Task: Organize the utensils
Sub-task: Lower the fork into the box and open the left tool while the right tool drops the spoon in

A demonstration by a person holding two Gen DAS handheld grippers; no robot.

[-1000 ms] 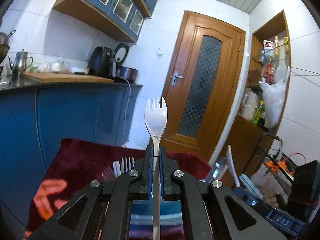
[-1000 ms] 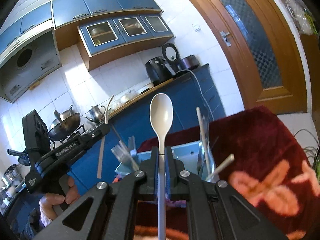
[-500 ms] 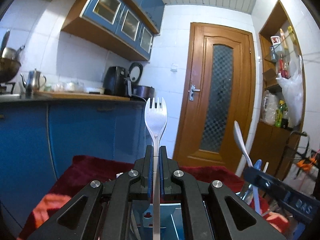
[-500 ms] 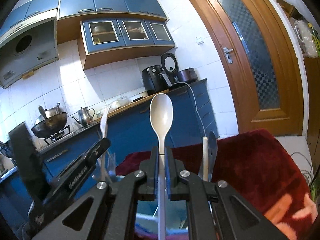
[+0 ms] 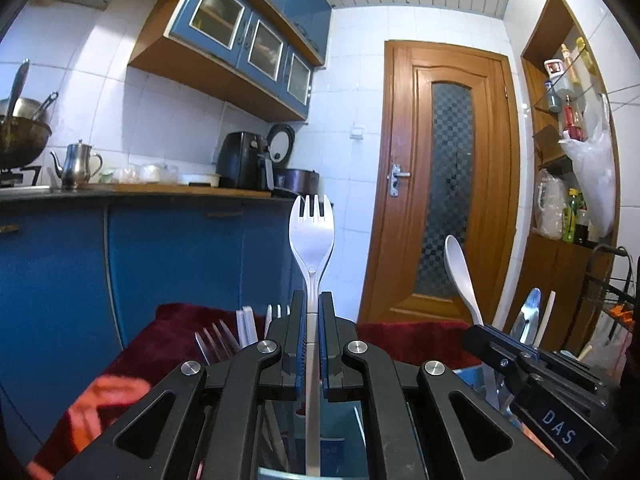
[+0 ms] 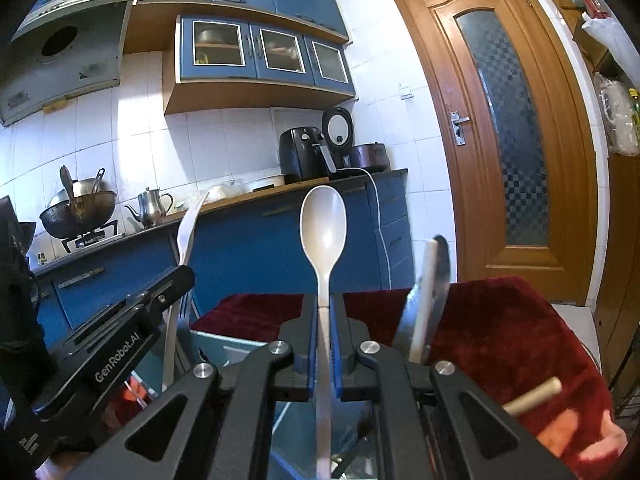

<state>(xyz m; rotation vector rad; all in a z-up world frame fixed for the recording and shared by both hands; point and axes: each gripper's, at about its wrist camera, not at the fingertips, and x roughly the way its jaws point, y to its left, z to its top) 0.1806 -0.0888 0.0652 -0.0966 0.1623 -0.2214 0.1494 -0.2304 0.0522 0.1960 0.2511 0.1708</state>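
On the left, the left claw (image 5: 313, 344) is clenched on the stem of a white spork (image 5: 311, 232), which stands upright with its tines up. Just below and ahead of it, clear forks (image 5: 218, 340) and other white utensils already stand in the left part of a blue holder (image 6: 224, 344) on the red-covered tabletop (image 6: 500, 320). Further right, the right claw (image 6: 325, 344) grips a beige spoon (image 6: 323, 232) by its handle, bowl upward, above the middle of the same holder. At the right of the holder stand a metal spoon or knife (image 6: 440, 276) and a white handle (image 6: 424, 300); a pale wooden stick (image 6: 532, 394) pokes out lower right. The sorting looks well advanced: several pieces are already slotted by kind, while the spork and spoon are not yet placed. Each appears to need lowering into its matching compartment before release. Whether loose utensils remain elsewhere cannot be told.
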